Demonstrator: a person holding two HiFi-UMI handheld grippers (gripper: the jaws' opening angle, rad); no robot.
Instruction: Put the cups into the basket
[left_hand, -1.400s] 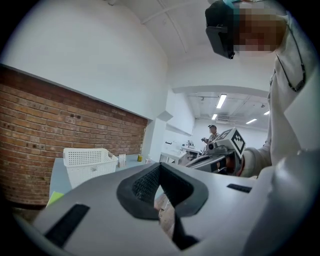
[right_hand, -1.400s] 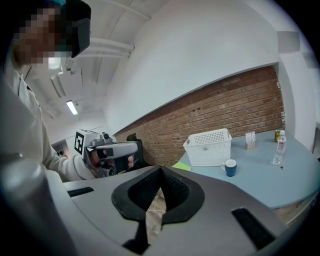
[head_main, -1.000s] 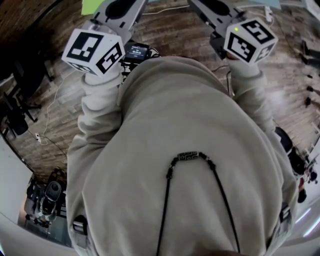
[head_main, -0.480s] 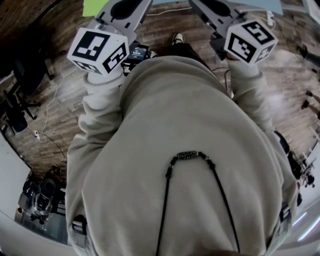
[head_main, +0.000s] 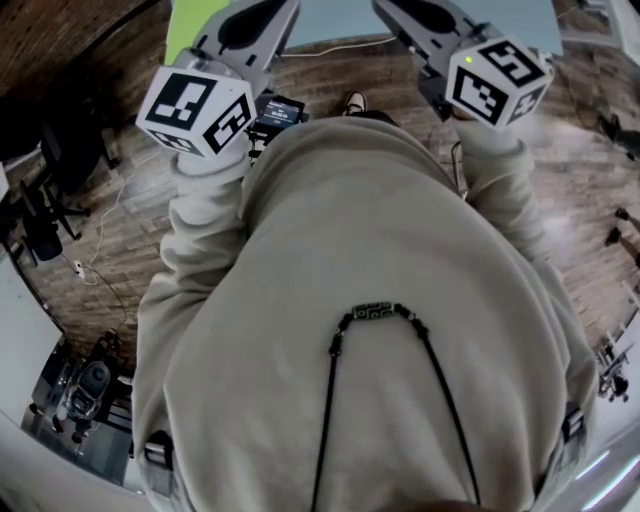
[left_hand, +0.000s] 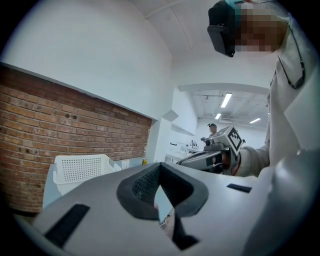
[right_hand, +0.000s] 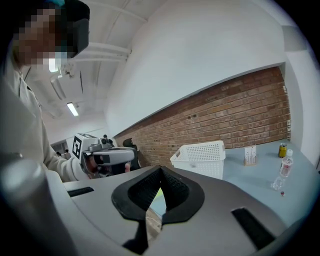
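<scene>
1. Holding posture: the person carries the left gripper (left_hand: 159, 166) and the right gripper (right_hand: 160, 170) side by side ahead of the chest. Each is aimed nearly level toward the table (right_hand: 260, 182). This is judged to be a carrying posture that keeps both tools clear of the body.
2. Left jaw state: in the left gripper view the two pads are pressed together at their tips, with nothing between them.
3. Right jaw state: identical. The pads meet at the tips and nothing is gripped. Closed, empty jaws suit transit, but they will need to be spread before any pick-up.
4. Basket (right_hand: 200, 157): white and perforated, it stands upright on the table at centre-right of the right gripper view, close to the brick wall (right_hand: 235, 117). (It also appears at lower left of the left gripper view.) Its open top faces up, presumably so that cups can be lowered in from above.
5. Cups: none is visible in any view, so their position cannot be stated. The basket's wall hides its interior.
6. Other items: a clear bottle (right_hand: 285, 170) and a small upright card (right_hand: 249, 155) stand at the right of the right gripper view, well apart from the basket.
7. Task status: judged not yet begun, since no cup is held.
</scene>
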